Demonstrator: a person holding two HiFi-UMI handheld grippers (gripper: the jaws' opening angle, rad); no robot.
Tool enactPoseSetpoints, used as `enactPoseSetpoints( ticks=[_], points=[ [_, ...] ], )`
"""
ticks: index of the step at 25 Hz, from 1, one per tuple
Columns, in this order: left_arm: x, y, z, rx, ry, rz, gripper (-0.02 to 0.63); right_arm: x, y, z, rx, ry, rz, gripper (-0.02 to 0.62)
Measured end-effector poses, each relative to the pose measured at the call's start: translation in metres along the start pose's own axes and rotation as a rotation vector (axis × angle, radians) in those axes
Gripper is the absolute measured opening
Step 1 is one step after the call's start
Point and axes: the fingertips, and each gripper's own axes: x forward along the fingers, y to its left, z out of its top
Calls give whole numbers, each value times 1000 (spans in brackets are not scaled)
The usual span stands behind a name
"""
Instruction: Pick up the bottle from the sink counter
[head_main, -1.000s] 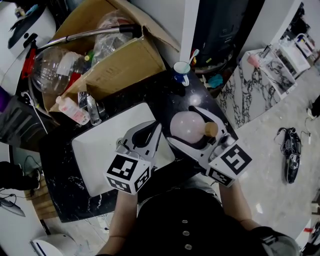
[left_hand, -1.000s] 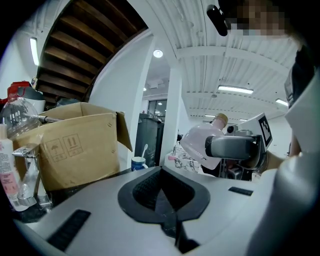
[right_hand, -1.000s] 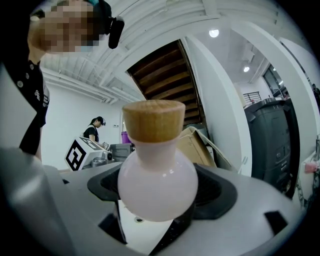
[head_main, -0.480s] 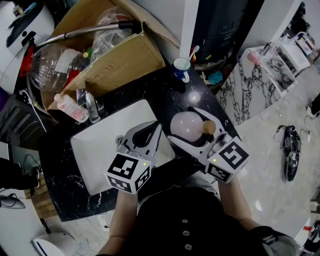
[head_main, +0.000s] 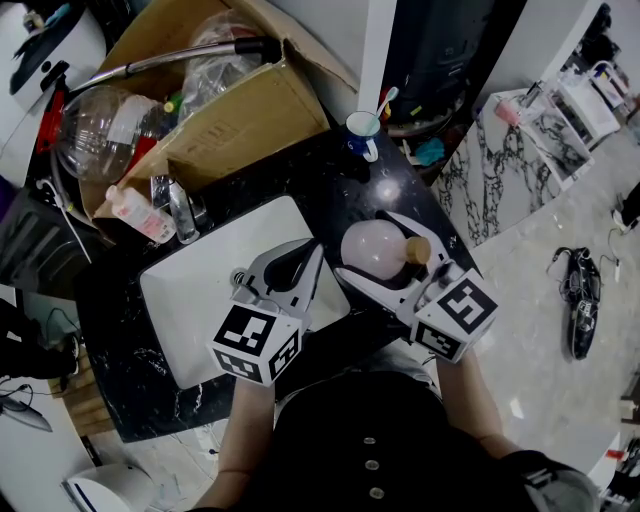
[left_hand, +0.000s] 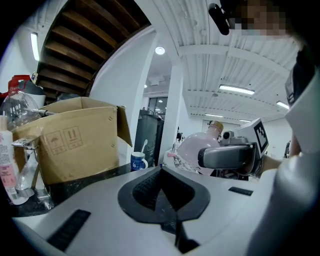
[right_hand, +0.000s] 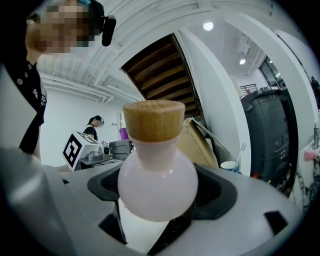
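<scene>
The right gripper (head_main: 365, 242) has its two fingers (head_main: 378, 292) pinching the round body of a pale pink bottle (head_main: 372, 250), one finger on each side. In the right gripper view the bottle (right_hand: 157, 185) fills the space between the dark pads of this gripper (right_hand: 157, 196), and its wooden cap (right_hand: 154, 120) stands above them. In the head view the cap (head_main: 418, 250) points toward the right. The bottle is over the black tabletop (head_main: 330, 190), just to the right of the white sink basin (head_main: 195, 310). I cannot tell if its bottom touches the tabletop or is raised from it. The left gripper (head_main: 303, 260) is beside the right one, over the right part of the basin, apart from the bottle. In the left gripper view the fingers of this gripper (left_hand: 161, 192) are pressed together and nothing is between them. The same view shows the bottle (left_hand: 192, 147) held upright, cap on top, in the other gripper (left_hand: 227, 156). Behind the bottle, near the back edge of the tabletop, stands a blue mug (head_main: 362, 140) with a toothbrush in it. A metal faucet (head_main: 180, 215) stands at the back of the basin, and a small clear bottle with a pink label (head_main: 140, 220) lies just beside it. An open cardboard box (head_main: 240, 120) behind the faucet holds a large clear plastic bottle (head_main: 90, 130) and other things.
</scene>
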Motion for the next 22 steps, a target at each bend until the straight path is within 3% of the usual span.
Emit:
enactPoseSetpoints(
  ticks=[22],
  points=[
    [0,0,0,-2,2,-3,17,4,5,1,12,12,19,405]
  ],
)
